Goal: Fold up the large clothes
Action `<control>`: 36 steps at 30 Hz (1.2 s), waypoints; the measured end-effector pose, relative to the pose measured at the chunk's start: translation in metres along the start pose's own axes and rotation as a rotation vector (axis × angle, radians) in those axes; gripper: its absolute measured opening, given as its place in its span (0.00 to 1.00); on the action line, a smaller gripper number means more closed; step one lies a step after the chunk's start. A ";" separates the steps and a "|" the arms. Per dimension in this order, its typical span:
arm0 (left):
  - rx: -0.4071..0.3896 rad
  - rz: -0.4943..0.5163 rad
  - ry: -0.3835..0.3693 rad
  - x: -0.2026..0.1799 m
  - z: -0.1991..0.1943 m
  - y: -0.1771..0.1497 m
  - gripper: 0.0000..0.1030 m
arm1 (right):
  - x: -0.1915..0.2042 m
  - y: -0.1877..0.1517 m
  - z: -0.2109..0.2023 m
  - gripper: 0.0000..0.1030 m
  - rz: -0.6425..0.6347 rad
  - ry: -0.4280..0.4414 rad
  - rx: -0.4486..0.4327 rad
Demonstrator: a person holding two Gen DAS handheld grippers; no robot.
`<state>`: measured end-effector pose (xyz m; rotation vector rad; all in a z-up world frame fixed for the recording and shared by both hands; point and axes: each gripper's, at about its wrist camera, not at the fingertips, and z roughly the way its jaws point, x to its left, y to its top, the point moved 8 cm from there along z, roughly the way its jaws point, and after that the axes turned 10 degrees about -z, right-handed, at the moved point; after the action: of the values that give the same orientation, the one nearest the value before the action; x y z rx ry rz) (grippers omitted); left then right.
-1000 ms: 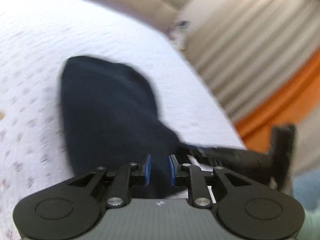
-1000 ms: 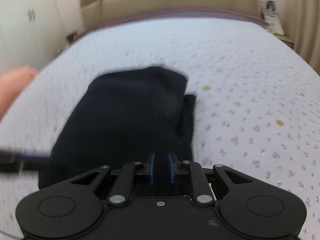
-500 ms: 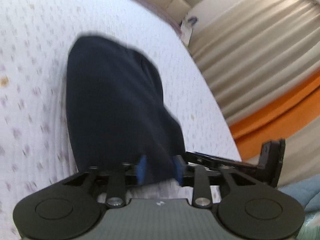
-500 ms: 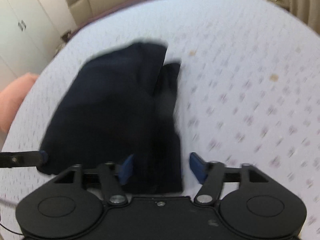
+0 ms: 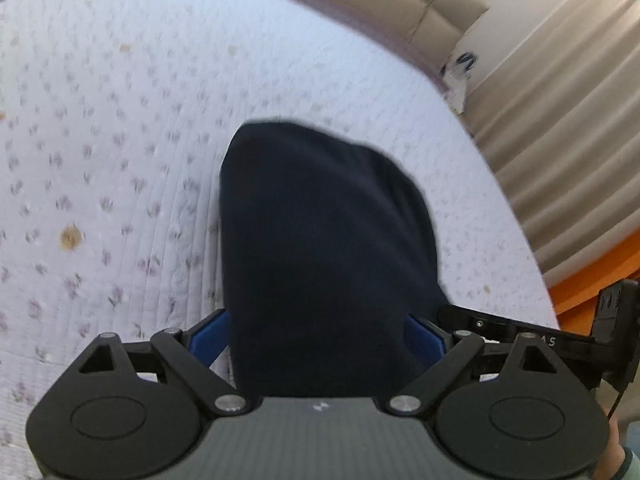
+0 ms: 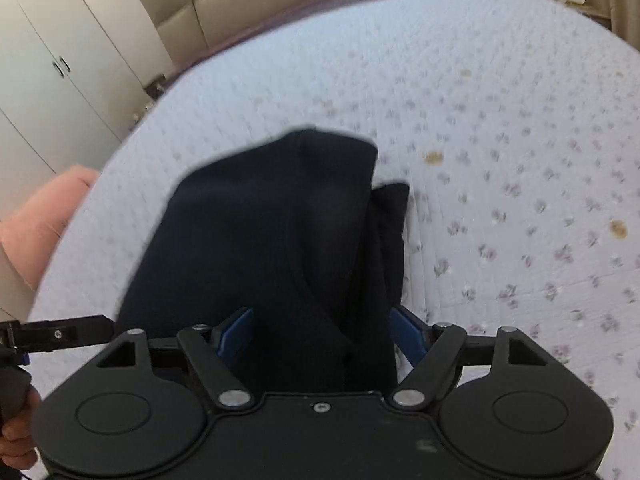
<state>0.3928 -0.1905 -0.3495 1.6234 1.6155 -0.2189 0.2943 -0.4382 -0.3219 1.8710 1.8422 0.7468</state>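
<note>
Both sets of jaws are spreading wide and opening at this moment. Left gripper (image 5: 318, 336) straddles the near end of the dark navy garment (image 5: 320, 240), blue pads standing off either side of the cloth, not pressing it. Right gripper (image 6: 322, 330) does the same; cloth lies between its pads (image 6: 404, 332) but nothing is pinched.

Garment (image 6: 272, 240) lies folded on the bed (image 5: 100, 140), near its front edge, far end pointing toward the headboard (image 6: 260, 4). One narrower layer sticks out on the right side in the right wrist view.

Handling, judged: soft, limp knit, light, several layers thick, not fragile. It will sag and slide open if lifted by one layer. Best hold looks like the near corners, pinching all the layers together, one gripper per corner.
</note>
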 end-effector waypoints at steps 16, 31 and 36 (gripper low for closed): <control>0.159 -0.283 -0.292 0.038 0.066 -0.006 0.94 | -0.017 -0.019 0.034 0.76 0.181 0.373 0.029; 0.026 -0.144 -0.502 0.020 -0.093 -0.025 0.63 | 0.109 -0.022 -0.101 0.51 0.090 0.429 -0.148; 0.034 -0.152 -0.479 0.055 -0.162 -0.058 0.64 | 0.174 -0.058 -0.129 0.51 0.073 0.437 -0.132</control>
<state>0.2828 -0.0551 -0.3029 1.3414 1.3634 -0.6641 0.1652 -0.2731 -0.2427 1.8006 1.9188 1.3576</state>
